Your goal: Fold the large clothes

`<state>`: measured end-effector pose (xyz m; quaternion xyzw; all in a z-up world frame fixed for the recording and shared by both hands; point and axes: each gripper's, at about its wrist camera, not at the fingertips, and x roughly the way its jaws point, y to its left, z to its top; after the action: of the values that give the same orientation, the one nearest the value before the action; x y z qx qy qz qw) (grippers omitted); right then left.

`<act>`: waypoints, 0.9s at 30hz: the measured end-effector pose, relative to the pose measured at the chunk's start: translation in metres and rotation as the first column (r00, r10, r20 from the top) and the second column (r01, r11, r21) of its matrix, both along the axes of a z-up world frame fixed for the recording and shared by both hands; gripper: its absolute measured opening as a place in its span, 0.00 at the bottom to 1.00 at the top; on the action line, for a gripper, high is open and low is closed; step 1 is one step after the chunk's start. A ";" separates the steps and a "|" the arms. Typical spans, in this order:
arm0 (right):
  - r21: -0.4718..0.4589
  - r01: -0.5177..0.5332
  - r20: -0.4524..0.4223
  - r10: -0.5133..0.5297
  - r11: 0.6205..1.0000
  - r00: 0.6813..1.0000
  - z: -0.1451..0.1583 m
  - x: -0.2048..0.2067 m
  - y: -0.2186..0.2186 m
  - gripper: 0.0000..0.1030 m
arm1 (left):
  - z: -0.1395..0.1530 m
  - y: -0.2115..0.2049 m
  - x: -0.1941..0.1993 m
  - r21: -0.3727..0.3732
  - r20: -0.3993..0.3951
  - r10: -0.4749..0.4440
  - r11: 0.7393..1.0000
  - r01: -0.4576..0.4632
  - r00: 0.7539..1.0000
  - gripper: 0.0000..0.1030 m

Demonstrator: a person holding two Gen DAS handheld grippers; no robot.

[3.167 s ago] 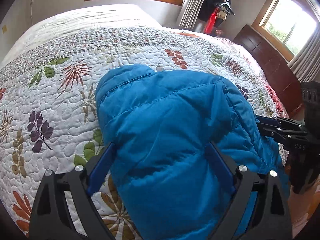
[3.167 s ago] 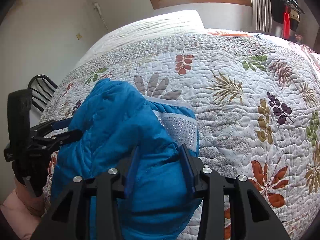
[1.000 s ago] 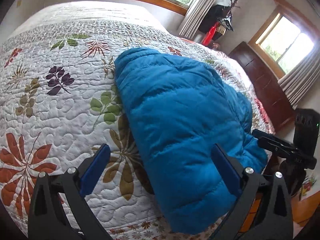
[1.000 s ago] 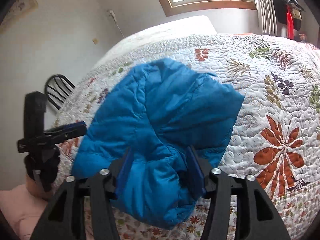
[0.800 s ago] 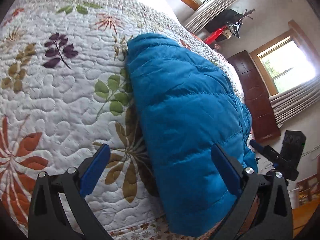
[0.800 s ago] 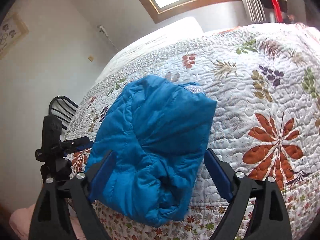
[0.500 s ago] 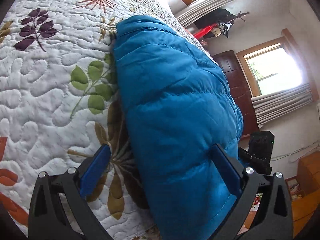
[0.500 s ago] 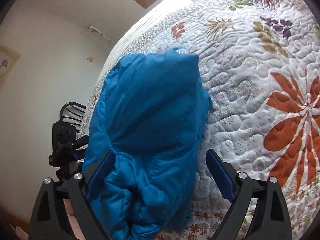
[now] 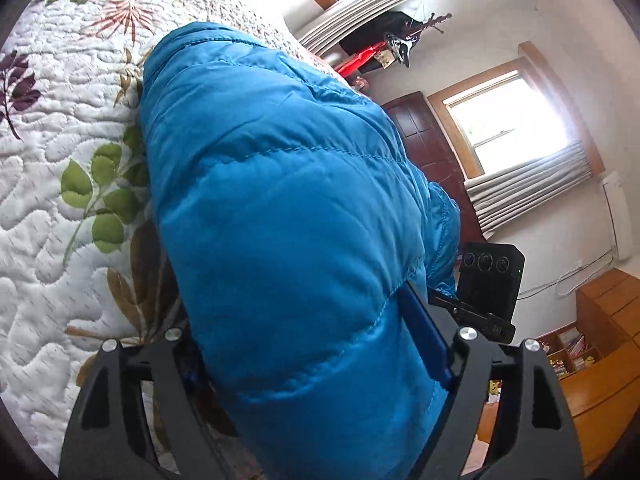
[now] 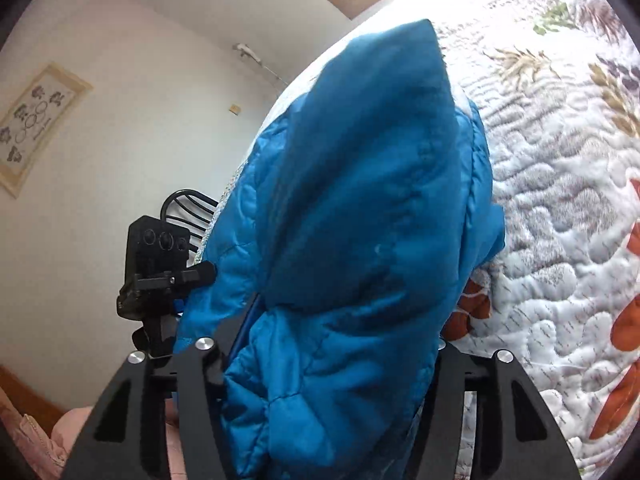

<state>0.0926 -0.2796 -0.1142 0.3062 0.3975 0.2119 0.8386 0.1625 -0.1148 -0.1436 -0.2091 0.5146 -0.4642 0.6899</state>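
The folded blue jacket [image 9: 288, 216] sits at the bed [image 9: 52, 184] edge, and both grippers, left [image 9: 316, 364] and right [image 10: 332, 364], have just squeezed in on its near end, probably to lift the bundle whole.

A floral quilt [image 9: 48, 208] covers the bed, with a dark wooden door [image 9: 428, 140] beyond.
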 end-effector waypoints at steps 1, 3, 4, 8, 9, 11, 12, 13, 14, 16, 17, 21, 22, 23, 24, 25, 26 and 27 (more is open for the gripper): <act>-0.021 -0.010 0.014 0.010 1.000 1.000 0.008 0.004 0.006 0.52 | 0.005 0.002 0.001 -0.002 0.017 0.009 1.000 -0.009 1.000 0.76; -0.063 -0.034 0.036 0.037 0.997 0.999 0.025 0.017 0.018 0.52 | 0.016 0.008 0.005 -0.010 0.044 0.031 0.999 -0.031 0.999 0.76; -0.083 -0.049 0.050 0.053 0.995 0.997 0.033 0.025 0.024 0.52 | 0.020 0.013 0.010 -0.016 0.049 0.046 0.999 -0.046 0.998 0.77; -0.126 -0.113 0.079 0.124 0.985 0.989 0.059 0.070 0.051 0.52 | 0.041 0.038 0.027 -0.022 0.101 0.128 0.992 -0.126 0.987 0.77; -0.136 -0.133 0.084 0.145 0.982 0.986 0.064 0.084 0.060 0.52 | 0.046 0.045 0.033 -0.021 0.111 0.152 0.988 -0.150 0.982 0.78; -0.148 -0.172 0.091 0.186 0.974 0.978 0.071 0.114 0.077 0.52 | 0.052 0.061 0.048 -0.017 0.121 0.199 0.980 -0.198 0.973 0.79; -0.147 -0.189 0.090 0.204 0.971 0.975 0.071 0.130 0.085 0.52 | 0.054 0.069 0.056 -0.015 0.123 0.226 0.974 -0.226 0.966 0.79; -0.142 -0.209 0.084 0.222 0.968 0.971 0.070 0.146 0.095 0.52 | 0.055 0.077 0.062 -0.010 0.126 0.251 0.968 -0.252 0.960 0.79; -0.138 -0.231 0.080 0.243 0.963 0.967 0.068 0.162 0.104 0.52 | 0.056 0.086 0.068 -0.005 0.127 0.276 0.961 -0.277 0.953 0.79; -0.120 -0.274 0.062 0.282 0.954 0.957 0.060 0.192 0.125 0.52 | 0.056 0.109 0.076 0.011 0.123 0.324 0.945 -0.327 0.938 0.79; -0.118 -0.294 0.054 0.302 0.949 0.952 0.055 0.205 0.136 0.52 | 0.053 0.118 0.080 0.020 0.120 0.346 0.936 -0.351 0.931 0.79; -0.118 -0.343 0.010 0.347 0.932 0.938 0.030 0.240 0.175 0.52 | 0.035 0.152 0.097 0.051 0.086 0.401 0.912 -0.406 0.912 0.79; -0.119 -0.350 -0.004 0.352 0.929 0.936 0.023 0.248 0.182 0.52 | 0.028 0.158 0.103 0.055 0.071 0.409 0.909 -0.413 0.910 0.79; -0.113 -0.352 -0.022 0.352 0.929 0.936 0.016 0.253 0.189 0.52 | 0.020 0.164 0.110 0.060 0.057 0.412 0.908 -0.415 0.909 0.79; -0.111 -0.353 -0.039 0.351 0.929 0.936 0.006 0.258 0.193 0.52 | 0.012 0.166 0.116 0.065 0.045 0.415 0.907 -0.417 0.909 0.79; -0.107 -0.351 -0.046 0.348 0.930 0.937 -0.003 0.260 0.194 0.54 | 0.004 0.171 0.122 0.071 0.043 0.414 0.906 -0.416 0.909 0.81; -0.087 -0.346 -0.047 0.343 0.934 0.938 -0.011 0.263 0.190 0.55 | -0.001 0.175 0.127 0.066 0.050 0.414 0.907 -0.416 0.909 0.83; -0.059 -0.342 -0.052 0.339 0.938 0.939 -0.019 0.262 0.188 0.60 | -0.006 0.175 0.127 0.050 0.058 0.409 0.910 -0.412 0.910 0.85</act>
<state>0.3549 -0.0915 -0.1336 0.2088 0.4687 0.3341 0.7907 0.2891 0.0600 -0.1492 -0.2805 0.4570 -0.2975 0.7899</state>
